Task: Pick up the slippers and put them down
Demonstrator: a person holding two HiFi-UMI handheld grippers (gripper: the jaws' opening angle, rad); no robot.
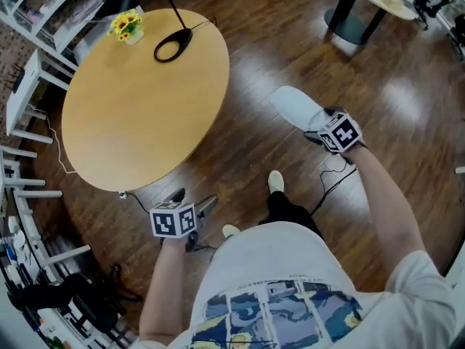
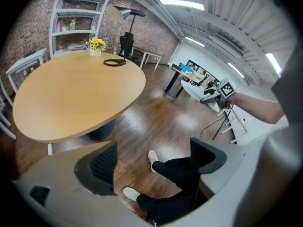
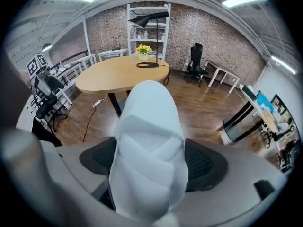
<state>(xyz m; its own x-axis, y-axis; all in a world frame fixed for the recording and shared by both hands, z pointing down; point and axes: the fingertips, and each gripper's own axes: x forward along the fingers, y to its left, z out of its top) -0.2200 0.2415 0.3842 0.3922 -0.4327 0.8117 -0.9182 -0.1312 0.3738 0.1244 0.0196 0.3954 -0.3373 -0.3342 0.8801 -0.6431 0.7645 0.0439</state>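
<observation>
A pair of white slippers (image 1: 293,107), folded together, hangs over the brown wood floor to the right of the round table. My right gripper (image 1: 320,127) is shut on the pair. In the right gripper view the slippers (image 3: 149,141) fill the gap between the black pads (image 3: 204,162), toes pointing away from me. My left gripper (image 1: 191,201) stands open with nothing in it, low beside the table's near edge. Between its jaws in the left gripper view only the floor and a person's legs show, and the right gripper (image 2: 214,93) with the slippers (image 2: 193,90) is seen far off at the right.
A round wooden table (image 1: 138,100) carries a pot of yellow flowers (image 1: 126,26) and a black lamp base (image 1: 174,46). White shelves and chairs (image 1: 22,107) line the left. A second table's dark base (image 1: 354,22) stands at the far right. A black cable (image 1: 330,180) trails by the person's white shoes (image 1: 275,181).
</observation>
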